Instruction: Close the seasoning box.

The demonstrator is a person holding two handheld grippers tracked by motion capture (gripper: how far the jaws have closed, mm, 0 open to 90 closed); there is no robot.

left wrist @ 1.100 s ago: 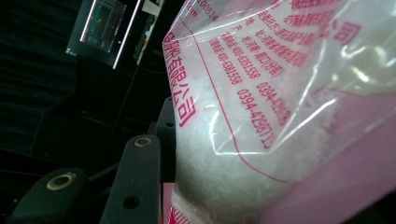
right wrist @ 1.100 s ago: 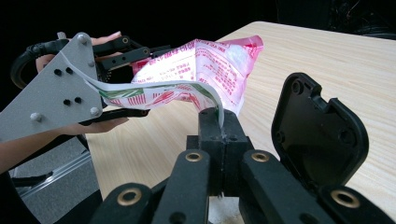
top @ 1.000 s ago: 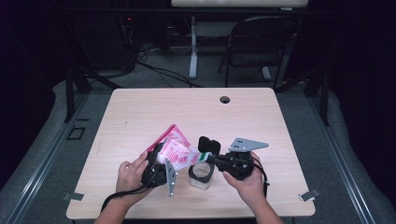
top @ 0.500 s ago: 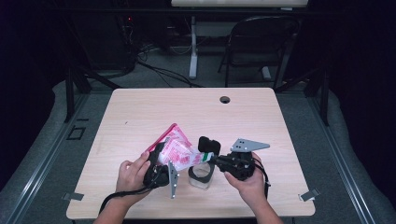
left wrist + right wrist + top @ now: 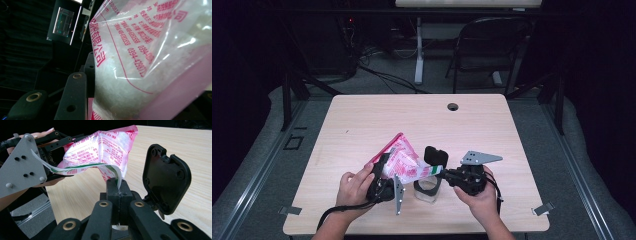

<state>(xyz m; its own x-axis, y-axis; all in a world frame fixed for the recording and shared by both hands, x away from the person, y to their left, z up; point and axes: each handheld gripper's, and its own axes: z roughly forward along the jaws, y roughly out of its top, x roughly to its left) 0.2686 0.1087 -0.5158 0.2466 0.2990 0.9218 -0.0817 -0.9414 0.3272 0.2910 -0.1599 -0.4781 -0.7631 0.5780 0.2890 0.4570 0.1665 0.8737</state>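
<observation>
Holding a printed plastic bag (image 5: 401, 162) of white granules tilted over an open container (image 5: 427, 189), we judge the step in hand to be pouring the bag's contents into that container, with the flow either just starting or about to start; we see no granules falling in any view.

The wooden table (image 5: 362, 120) carries the work near its front edge. Above it, the bag hangs between the two grippers. The left gripper (image 5: 384, 182) clamps the bulky filled body; in the left gripper view its jaws stand partly closed against the bulge of the bag (image 5: 150, 62). The right gripper (image 5: 447, 173) has its jaws fully closed on a thin edge of the bag's mouth, seen in the right gripper view as a white and green strip (image 5: 117, 178) pinched between the pads.

The container sits on the table directly beneath the bag's lower corner, its black hinged lid (image 5: 166, 177) standing upright and open beside the right gripper (image 5: 119, 192).

The bag is clear film with pink edges and red printed lettering; the contents look like coarse white crystals, settled toward the left gripper's end.

The next move, in our judgement, calls for raising the filled end while the pinched mouth is kept over the container opening. Spillage onto the table is the main risk, as the film is limp.
</observation>
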